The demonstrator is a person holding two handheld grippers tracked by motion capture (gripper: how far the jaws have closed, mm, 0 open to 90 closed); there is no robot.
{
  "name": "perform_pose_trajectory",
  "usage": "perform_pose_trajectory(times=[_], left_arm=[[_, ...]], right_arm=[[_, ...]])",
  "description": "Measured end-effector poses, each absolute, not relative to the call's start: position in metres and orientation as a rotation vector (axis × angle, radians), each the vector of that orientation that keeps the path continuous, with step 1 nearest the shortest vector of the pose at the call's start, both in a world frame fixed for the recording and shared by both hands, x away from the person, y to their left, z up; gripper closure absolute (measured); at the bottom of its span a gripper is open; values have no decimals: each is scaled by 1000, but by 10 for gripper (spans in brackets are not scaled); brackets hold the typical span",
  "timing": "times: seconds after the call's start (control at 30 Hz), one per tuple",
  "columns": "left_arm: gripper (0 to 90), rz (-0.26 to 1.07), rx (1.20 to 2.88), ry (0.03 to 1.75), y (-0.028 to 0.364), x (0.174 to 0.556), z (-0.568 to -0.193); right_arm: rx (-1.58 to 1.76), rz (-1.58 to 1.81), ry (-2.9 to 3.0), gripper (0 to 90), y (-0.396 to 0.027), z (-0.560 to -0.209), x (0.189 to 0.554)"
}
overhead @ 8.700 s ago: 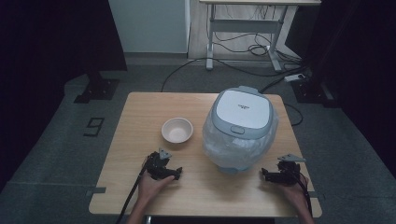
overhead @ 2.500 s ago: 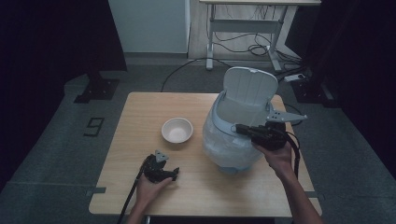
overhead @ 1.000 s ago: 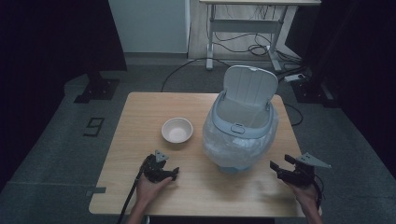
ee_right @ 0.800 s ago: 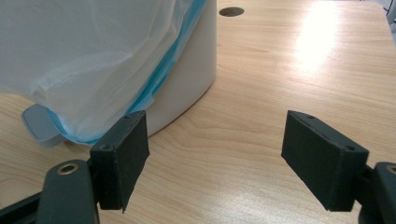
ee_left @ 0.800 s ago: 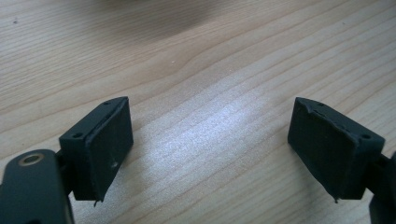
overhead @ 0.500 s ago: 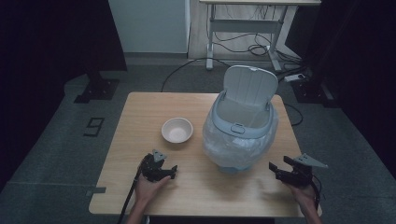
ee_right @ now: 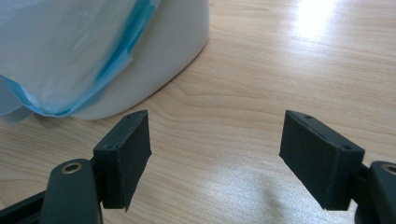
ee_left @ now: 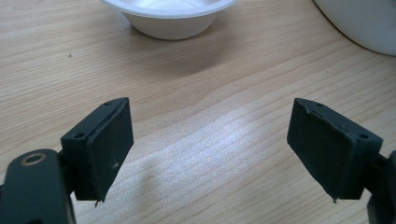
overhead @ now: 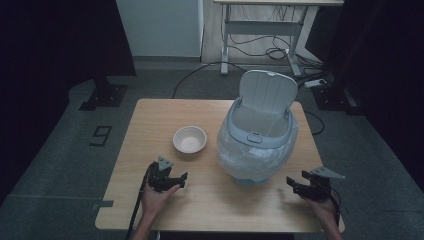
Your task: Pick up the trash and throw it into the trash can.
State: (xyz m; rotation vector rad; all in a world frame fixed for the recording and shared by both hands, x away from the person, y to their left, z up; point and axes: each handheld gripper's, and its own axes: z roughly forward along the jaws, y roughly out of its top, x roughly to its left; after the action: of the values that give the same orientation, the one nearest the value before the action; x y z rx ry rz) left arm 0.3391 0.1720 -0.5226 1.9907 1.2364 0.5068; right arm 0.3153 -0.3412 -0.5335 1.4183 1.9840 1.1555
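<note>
You rest both hands low at the near edge of the wooden table (overhead: 150, 120), forearms coming in from the bottom of the high view, each wrapped around a two-jaw tool. Your left gripper (overhead: 176, 178) sits just above the tabletop at the near left, its jaws aimed forward and slightly right toward the white bowl (overhead: 190, 139); the left gripper view shows those jaws spread wide with only bare wood grain between them, the bowl (ee_left: 168, 16) standing a little way ahead. Your right gripper (overhead: 295, 185) hovers at the near right corner, wrist level, jaws pointing left toward the base of the white bin (overhead: 257, 145); the right gripper view shows them wide apart and empty over the table, with the bin's rounded base (ee_right: 154, 60) and its pale blue plastic liner (ee_right: 60, 56) close ahead on the left. The bin stands on the right half of the table, well apart from the bowl, with its lid (overhead: 267, 92) tilted up and back so the lined opening faces you. Neither tool touches the bin or the bowl.
</note>
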Motion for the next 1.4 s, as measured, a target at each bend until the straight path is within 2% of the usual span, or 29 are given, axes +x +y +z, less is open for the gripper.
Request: perform_pose_trajectory(times=[0.3,0.7,1.4], left_arm=[[183,511,1970,1214,175,337,-513],[177,569,1959,1197,176,344,-501],[179,546,1922,1218,183,372,-489]], right_arm=[[1408,1081,2027,248,-335,-542,318],[1391,1043,2043,252,-331,-546,318],[1371,1004,2049,259,-328,-551,320]])
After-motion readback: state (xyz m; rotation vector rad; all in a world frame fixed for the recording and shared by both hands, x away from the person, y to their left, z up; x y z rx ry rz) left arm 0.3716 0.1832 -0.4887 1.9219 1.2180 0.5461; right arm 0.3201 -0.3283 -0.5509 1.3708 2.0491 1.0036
